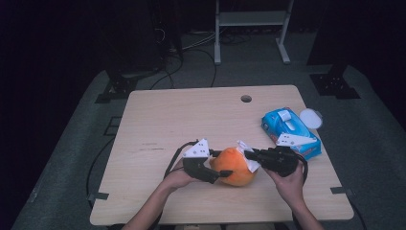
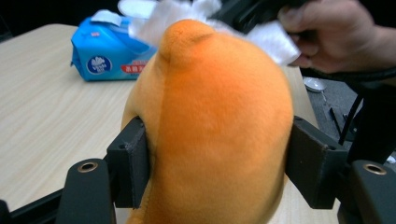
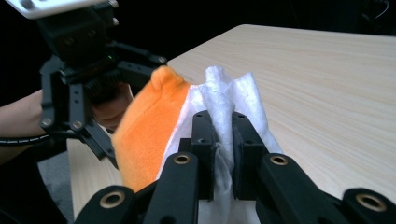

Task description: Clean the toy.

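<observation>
An orange plush toy [image 1: 233, 166] sits near the front of the wooden table [image 1: 191, 120]. My left gripper [image 1: 221, 168] is shut on it, its jaws pressing both sides of the orange plush toy [image 2: 215, 130]. My right gripper [image 1: 249, 157] is shut on a white wet wipe [image 1: 248, 154] and holds it against the toy's upper right side. In the right gripper view the wet wipe [image 3: 224, 102] is pinched between the jaws of my right gripper [image 3: 223, 126], with the orange plush toy [image 3: 149, 126] to its left and the left gripper [image 3: 84, 70] behind it.
A blue pack of wet wipes [image 1: 289, 130] lies at the table's right side, its lid open, also seen as the blue pack [image 2: 112, 53] in the left gripper view. A white round lid [image 1: 310, 117] sits by the right edge. A cable hole [image 1: 246, 98] marks the far side.
</observation>
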Tool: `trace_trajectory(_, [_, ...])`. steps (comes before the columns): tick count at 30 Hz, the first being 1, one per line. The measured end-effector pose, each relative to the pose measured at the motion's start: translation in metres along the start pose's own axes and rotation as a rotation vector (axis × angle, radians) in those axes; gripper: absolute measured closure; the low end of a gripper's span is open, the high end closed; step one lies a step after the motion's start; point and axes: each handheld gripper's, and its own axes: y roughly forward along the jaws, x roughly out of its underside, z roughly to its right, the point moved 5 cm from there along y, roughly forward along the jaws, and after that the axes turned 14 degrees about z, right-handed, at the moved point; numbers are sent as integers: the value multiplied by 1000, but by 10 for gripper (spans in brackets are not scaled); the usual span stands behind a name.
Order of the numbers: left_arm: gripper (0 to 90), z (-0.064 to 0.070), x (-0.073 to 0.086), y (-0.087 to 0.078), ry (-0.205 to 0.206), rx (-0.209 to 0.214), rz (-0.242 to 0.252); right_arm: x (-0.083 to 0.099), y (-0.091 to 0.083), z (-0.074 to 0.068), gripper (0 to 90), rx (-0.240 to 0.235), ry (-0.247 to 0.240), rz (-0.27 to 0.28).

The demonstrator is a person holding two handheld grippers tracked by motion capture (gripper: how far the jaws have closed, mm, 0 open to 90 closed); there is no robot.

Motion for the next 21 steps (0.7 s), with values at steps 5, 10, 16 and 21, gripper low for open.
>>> trace_trajectory(5, [312, -3, -1, -7, 3, -9, -7, 11, 8, 5, 808, 0, 49, -36])
trace_trajectory(10, [306, -7, 3, -7, -16, -24, -32, 22, 15, 12, 808, 0, 107, -72])
trace_trajectory(16, [256, -5, 5, -1, -2, -39, -38, 14, 11, 7, 808, 2, 61, -41])
trace_trajectory(21, [234, 2, 4, 10, 21, -58, -38, 2, 7, -7, 808, -45, 9, 11])
